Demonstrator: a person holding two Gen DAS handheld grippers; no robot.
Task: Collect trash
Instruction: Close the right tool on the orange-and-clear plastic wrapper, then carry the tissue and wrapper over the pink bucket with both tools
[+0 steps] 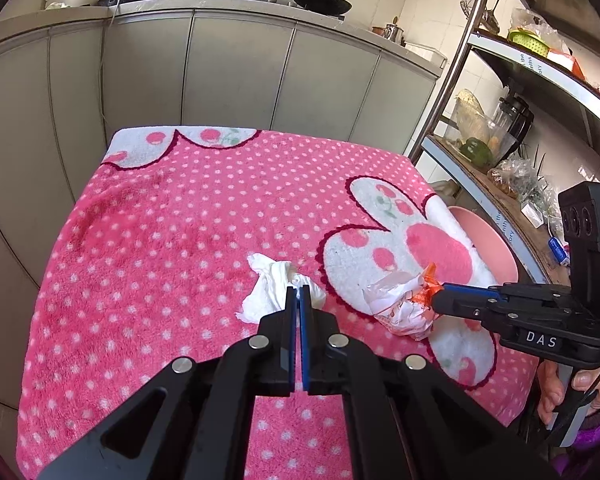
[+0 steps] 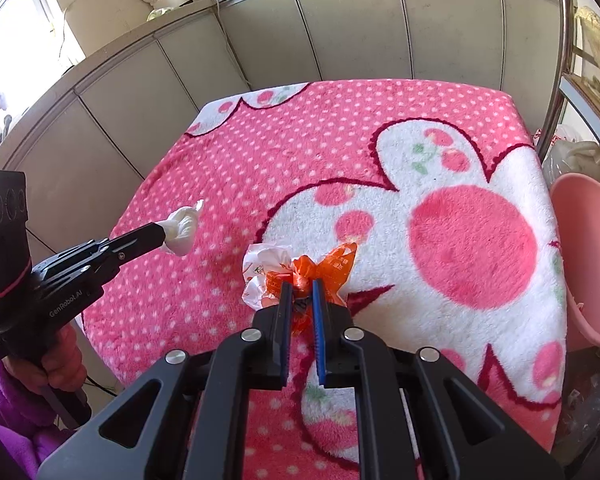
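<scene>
A crumpled white tissue [image 1: 274, 288] lies on the pink polka-dot cloth [image 1: 188, 216]. My left gripper [image 1: 299, 292] is shut on its near edge; it also shows in the right wrist view [image 2: 164, 234], where the tissue [image 2: 182, 228] sticks out past the tips. An orange and white plastic wrapper [image 2: 300, 270] lies on the cloth's white flower patch [image 2: 440, 168]. My right gripper [image 2: 301, 290] is shut on the wrapper's orange part. In the left wrist view the right gripper [image 1: 436, 300] comes in from the right and holds the wrapper [image 1: 400, 306].
A pink plastic basin [image 2: 584, 256] stands off the table's right edge, also seen in the left wrist view [image 1: 484, 240]. A metal shelf rack [image 1: 480, 92] with food and bags stands at the right. Grey cabinets [image 1: 220, 72] with woks on top lie behind the table.
</scene>
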